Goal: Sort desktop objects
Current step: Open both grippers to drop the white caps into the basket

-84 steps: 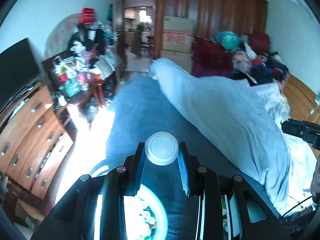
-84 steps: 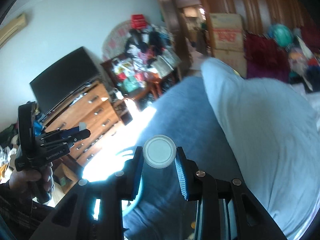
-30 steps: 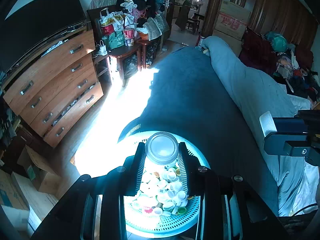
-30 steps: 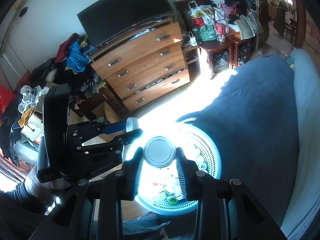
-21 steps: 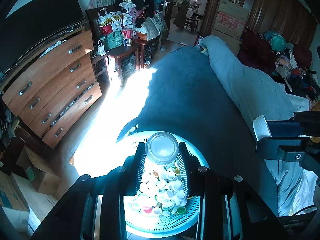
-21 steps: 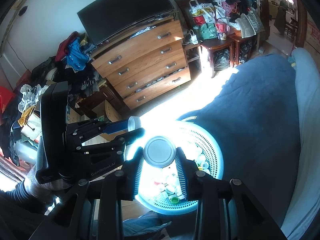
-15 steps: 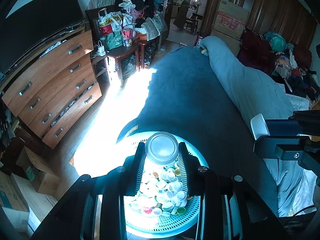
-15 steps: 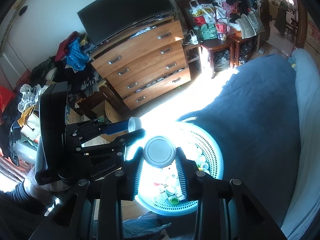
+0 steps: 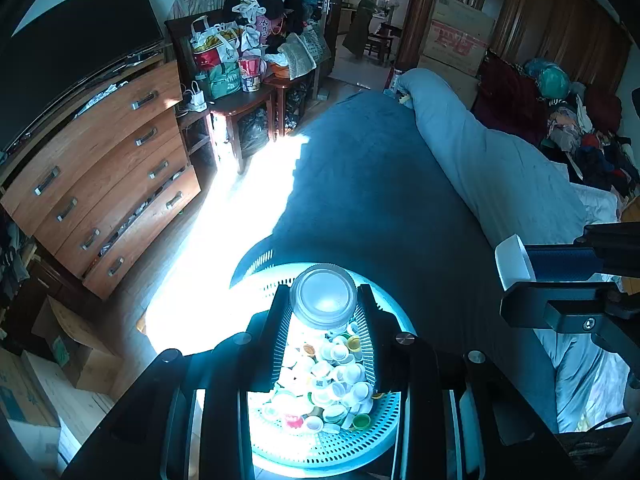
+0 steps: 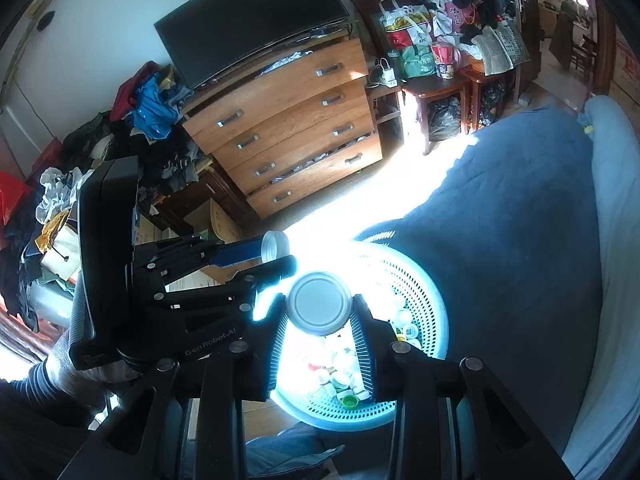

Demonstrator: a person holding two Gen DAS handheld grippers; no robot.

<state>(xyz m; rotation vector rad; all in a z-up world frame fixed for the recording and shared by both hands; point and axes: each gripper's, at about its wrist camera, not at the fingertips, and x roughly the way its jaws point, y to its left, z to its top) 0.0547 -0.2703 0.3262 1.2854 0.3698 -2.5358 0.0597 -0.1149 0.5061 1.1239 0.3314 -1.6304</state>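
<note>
We have both grippers poised over the perforated teal basket (image 9: 328, 446), which sits at the edge of the dark blue bedspread (image 9: 384, 200) and already holds a heap of small bottle caps (image 9: 332, 376), mostly white with a few green, yellow and red. The left gripper (image 9: 323, 320) is clamped on a pale round lid (image 9: 323, 295), its ribbed pads pressing the rim from both sides; the right gripper (image 10: 320, 322) grips a similar grey-white lid (image 10: 319, 303) the same way. Each lid is pinched by its edge with the flat face toward the camera, which we take to be the only secure hold on so shallow a disc. Both tools tilt downward with the lids directly above the heap, so a release should drop them among the caps rather than onto the floor. We judge this the deposit step of the sort, lids not yet let go. Sun glare washes out the basket's far rim.
</note>
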